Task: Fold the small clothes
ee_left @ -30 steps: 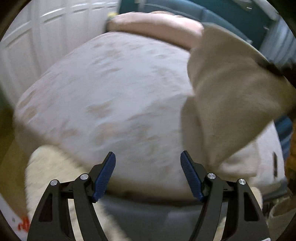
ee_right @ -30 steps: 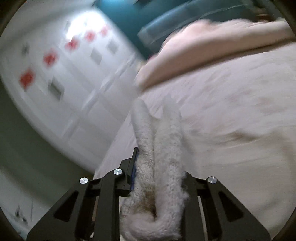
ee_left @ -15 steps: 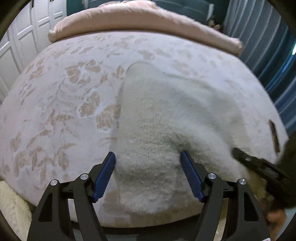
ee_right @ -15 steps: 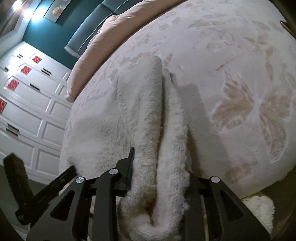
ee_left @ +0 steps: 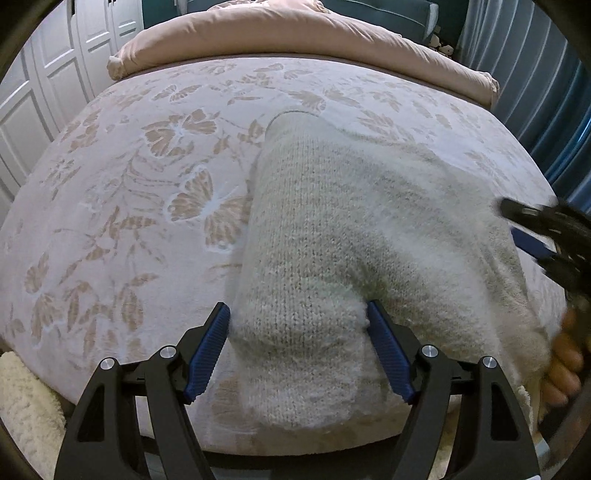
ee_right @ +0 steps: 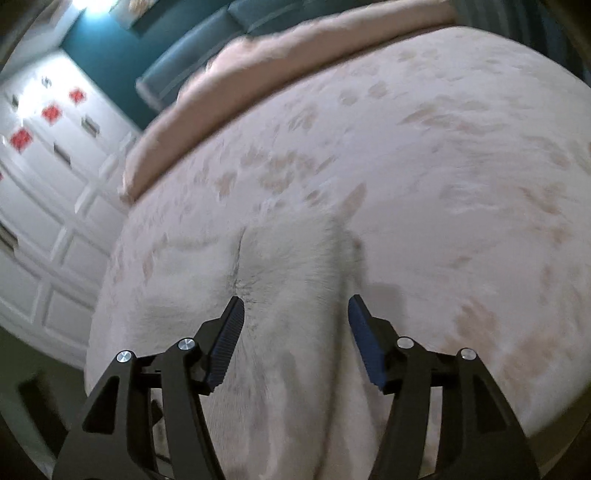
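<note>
A cream knitted sweater (ee_left: 362, 229) lies spread on the floral bedspread (ee_left: 129, 192), one sleeve hanging over the near edge. My left gripper (ee_left: 298, 350) is open, its jaws on either side of that sleeve end without closing on it. My right gripper (ee_right: 293, 339) is open just above the sweater's fuzzy edge (ee_right: 288, 266), holding nothing. It also shows in the left wrist view (ee_left: 543, 236) at the sweater's right side, with the hand that holds it below.
A pink folded duvet (ee_left: 295, 33) lies across the bed's far end. White wardrobe doors (ee_left: 44, 85) stand to the left and blue curtains (ee_left: 535, 74) to the right. A fluffy white rug (ee_left: 26, 410) lies on the floor at the near left.
The right gripper carried the sweater down onto the bed, then opened and let go of it. The left gripper stayed open and now frames the sleeve end.
</note>
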Motion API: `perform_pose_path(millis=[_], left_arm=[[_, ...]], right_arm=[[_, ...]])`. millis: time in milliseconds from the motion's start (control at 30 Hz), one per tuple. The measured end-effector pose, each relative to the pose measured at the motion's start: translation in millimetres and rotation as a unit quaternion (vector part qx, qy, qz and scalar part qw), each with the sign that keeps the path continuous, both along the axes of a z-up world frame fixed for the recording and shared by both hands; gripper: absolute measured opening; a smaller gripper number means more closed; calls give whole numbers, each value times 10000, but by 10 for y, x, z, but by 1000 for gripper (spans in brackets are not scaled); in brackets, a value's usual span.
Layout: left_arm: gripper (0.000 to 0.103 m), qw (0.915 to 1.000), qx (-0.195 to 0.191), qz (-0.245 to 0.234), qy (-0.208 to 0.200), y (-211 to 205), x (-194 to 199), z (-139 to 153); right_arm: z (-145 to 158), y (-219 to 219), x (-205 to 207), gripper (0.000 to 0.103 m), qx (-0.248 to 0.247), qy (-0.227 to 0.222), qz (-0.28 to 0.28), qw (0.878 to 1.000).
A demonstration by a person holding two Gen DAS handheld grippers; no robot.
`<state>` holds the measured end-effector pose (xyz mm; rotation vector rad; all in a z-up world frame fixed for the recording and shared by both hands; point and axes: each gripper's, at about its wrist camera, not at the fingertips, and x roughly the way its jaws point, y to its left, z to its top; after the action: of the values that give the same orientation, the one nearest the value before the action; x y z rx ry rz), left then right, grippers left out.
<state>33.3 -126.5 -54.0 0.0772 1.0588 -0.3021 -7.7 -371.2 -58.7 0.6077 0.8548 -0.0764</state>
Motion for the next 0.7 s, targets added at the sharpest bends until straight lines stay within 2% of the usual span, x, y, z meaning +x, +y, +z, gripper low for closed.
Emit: perform_pose_path(millis=[33,67,200,267,333,367,400,433,533,600,667,700], left_arm=[[75,10000,10,4,-10,-1,-4,2],[75,10000,29,6,-35,-1,-10,8],[75,10000,40,-11,-38,0,-5,17],[75,10000,30,9,-71,8,5,24],[75,10000,60,17,-60,4,15,13],[76,10000,19,7,-27,13,22,1],[77,10000,-8,3,-9,21,22,-8],[78,10000,-24,-6,6,22,19,-17],[78,10000,46,1,-48,-1,0,-25],[78,9999,72,-18,-74,-3,1,-26],[79,10000,40,7,-37,4,21,-32],[79,10000,29,14,-24,7,24,-35]], right_arm=[[-13,55,128,13,-120,133,134,9998],[27,119,219,10,-363,243,208,9988],[683,278,111,9,-554,-882,430,9936],[823,277,70,9,-482,-1200,437,9906],[586,226,180,9,-599,-779,367,9945],[230,171,315,9,-801,-119,275,9963],[15,130,394,10,-754,274,246,9965],[-256,54,412,10,-440,504,189,9976],[-83,-29,238,15,-25,109,-87,9999],[163,-16,17,19,2,-185,-261,9995],[308,47,-260,43,-89,-367,-303,9988],[332,89,-400,47,-152,-374,-349,9986]])
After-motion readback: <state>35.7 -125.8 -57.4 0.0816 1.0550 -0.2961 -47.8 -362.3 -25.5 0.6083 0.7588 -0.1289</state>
